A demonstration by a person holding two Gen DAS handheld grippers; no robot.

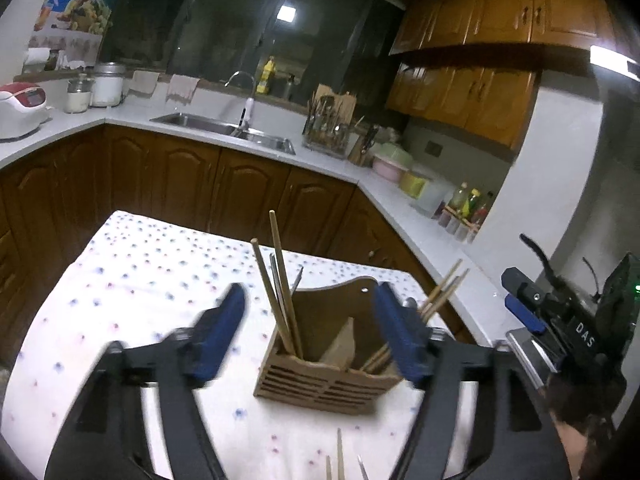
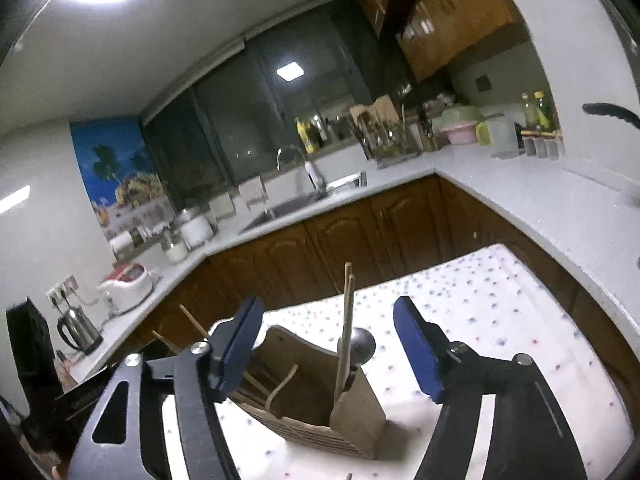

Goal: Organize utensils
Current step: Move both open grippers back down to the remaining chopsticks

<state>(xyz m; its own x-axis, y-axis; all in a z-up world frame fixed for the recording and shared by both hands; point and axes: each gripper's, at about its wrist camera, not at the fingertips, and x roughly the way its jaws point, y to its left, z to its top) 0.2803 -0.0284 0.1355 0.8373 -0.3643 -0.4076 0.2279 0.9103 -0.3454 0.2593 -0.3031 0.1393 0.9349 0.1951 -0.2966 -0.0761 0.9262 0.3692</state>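
Observation:
A brown slatted utensil holder [image 1: 332,364] stands on the dotted tablecloth [image 1: 132,288]. Wooden chopsticks [image 1: 282,284] and thin metal utensils stand in its left compartment, more chopsticks [image 1: 442,294] lean out of its right one. My left gripper [image 1: 312,320] is open and empty, jaws either side of the holder, above it. The right wrist view shows the holder [image 2: 320,396] with upright chopsticks [image 2: 346,328] and a metal spoon [image 2: 360,346]. My right gripper [image 2: 328,344] is open and empty over it. Loose chopstick ends [image 1: 339,456] lie near the table's front.
The right gripper's body [image 1: 560,320] is at the right of the left wrist view. Brown cabinets [image 1: 180,184] and a white counter with a sink [image 1: 224,130], a rice cooker [image 1: 20,108], a dish rack [image 1: 328,128] and bottles surround the table. A kettle [image 2: 78,330] stands at left.

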